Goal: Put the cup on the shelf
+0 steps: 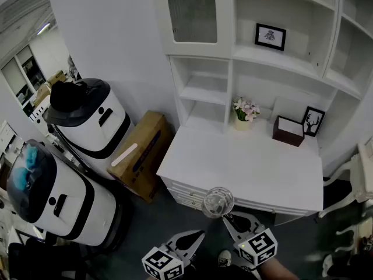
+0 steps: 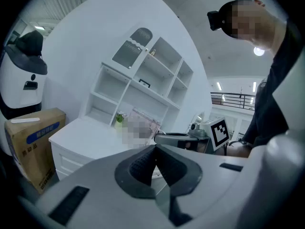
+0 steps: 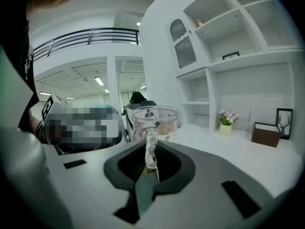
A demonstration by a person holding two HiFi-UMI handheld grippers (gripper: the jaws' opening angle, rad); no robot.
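A clear glass cup point(image 1: 218, 202) hangs just off the front edge of the white desk point(image 1: 245, 162), held by its handle. My right gripper point(image 1: 228, 219) is shut on that handle; in the right gripper view the cup point(image 3: 153, 122) stands upright above the closed jaws. My left gripper point(image 1: 201, 235) is low at the bottom of the head view, shut with nothing between its pads point(image 2: 143, 165). The white shelf unit point(image 1: 256, 57) rises behind the desk with several open compartments.
On the desk stand a pot of pink flowers point(image 1: 245, 112), a dark box point(image 1: 288, 130) and a small framed picture point(image 1: 313, 121). Another frame point(image 1: 270, 37) sits on a higher shelf. A cardboard box point(image 1: 140, 151) and two white machines point(image 1: 87, 121) stand left of the desk.
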